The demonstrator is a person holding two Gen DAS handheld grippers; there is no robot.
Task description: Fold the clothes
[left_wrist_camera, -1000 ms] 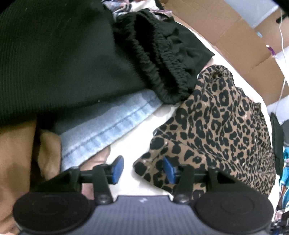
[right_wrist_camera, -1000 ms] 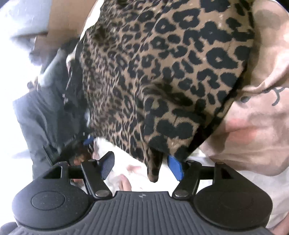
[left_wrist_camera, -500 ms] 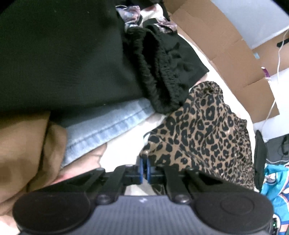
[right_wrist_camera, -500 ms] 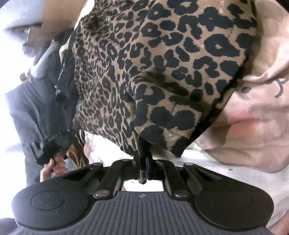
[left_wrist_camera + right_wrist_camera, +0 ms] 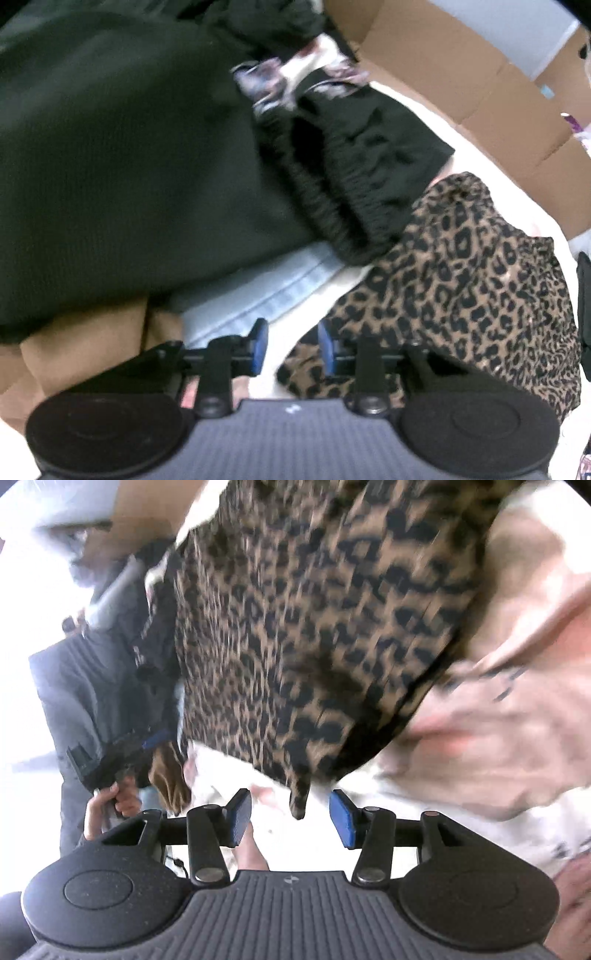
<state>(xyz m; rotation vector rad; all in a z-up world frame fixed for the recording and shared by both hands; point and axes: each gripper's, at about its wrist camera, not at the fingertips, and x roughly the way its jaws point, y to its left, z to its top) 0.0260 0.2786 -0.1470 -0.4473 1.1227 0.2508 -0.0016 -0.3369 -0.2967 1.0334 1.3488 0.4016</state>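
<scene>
We see both tools opening after pinching shut: left tool (image 5: 290, 347) and right tool (image 5: 290, 818) release the leopard garment (image 5: 472, 280), lying beside the black clothes (image 5: 110, 166), fold placed.

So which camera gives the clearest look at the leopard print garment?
The left wrist view: the leopard print garment lies sharp there, with most of its outline visible. The right wrist view fills with it but is motion-blurred and crops its top.

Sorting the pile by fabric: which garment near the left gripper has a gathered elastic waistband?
The black garment beside the leopard-print garment; its edge is ruched, unlike the flat-stitched hem of the light blue denim.
</scene>
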